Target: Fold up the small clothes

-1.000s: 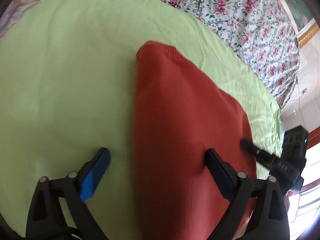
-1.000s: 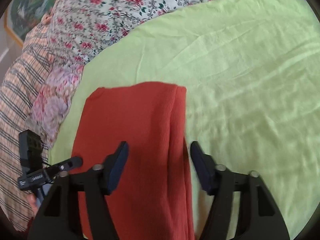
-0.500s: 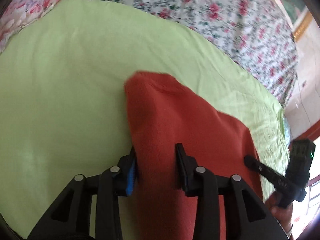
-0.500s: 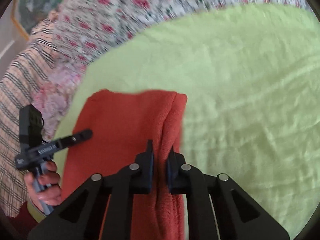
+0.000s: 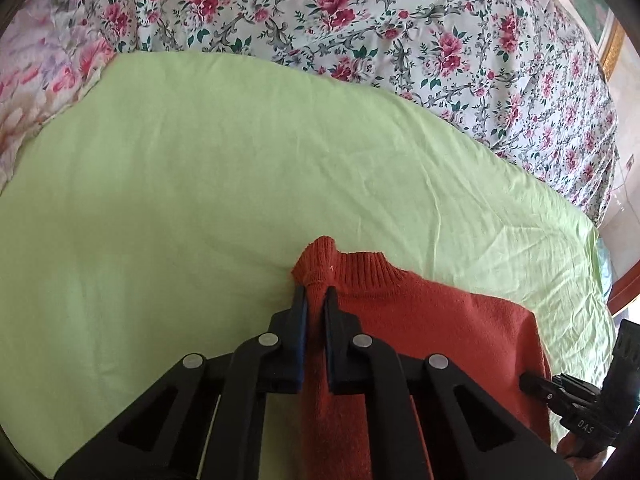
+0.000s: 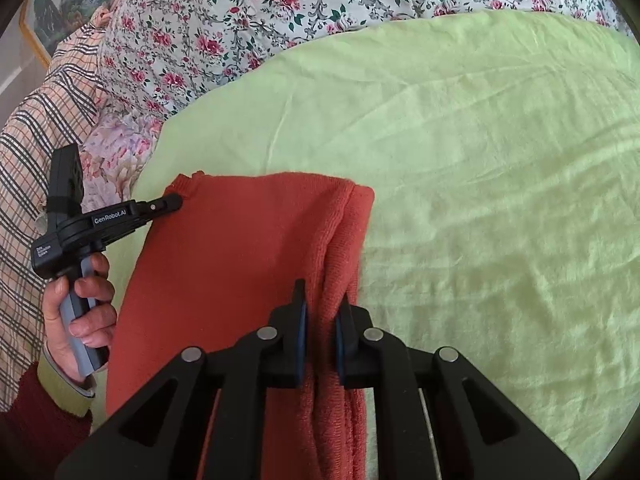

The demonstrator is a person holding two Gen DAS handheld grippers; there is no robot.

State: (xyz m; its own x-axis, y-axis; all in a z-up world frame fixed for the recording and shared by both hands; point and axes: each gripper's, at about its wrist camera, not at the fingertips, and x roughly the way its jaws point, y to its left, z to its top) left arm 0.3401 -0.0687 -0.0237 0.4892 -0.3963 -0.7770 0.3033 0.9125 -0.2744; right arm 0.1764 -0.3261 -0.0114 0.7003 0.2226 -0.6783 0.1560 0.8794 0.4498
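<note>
A folded rust-red knit sweater (image 5: pixel 420 332) lies on a light green sheet (image 5: pixel 200 184). My left gripper (image 5: pixel 314 294) is shut on the sweater's ribbed edge by the collar (image 5: pixel 360 268). My right gripper (image 6: pixel 322 304) is shut on the thick folded edge of the sweater (image 6: pixel 240 264) on its right side. The left gripper also shows in the right wrist view (image 6: pixel 170 202), at the sweater's far left corner. The right gripper's body shows at the lower right of the left wrist view (image 5: pixel 580 408).
The green sheet (image 6: pixel 480 160) covers a bed with a floral cover (image 5: pixel 360 12) beyond it. A plaid cloth (image 6: pixel 36 128) lies at the left in the right wrist view. A framed picture (image 6: pixel 52 4) hangs on the wall.
Both grippers went from open astride the sweater's edges to shut on them. The left gripper has pulled its end back, so the collar now shows near the fingertips.
</note>
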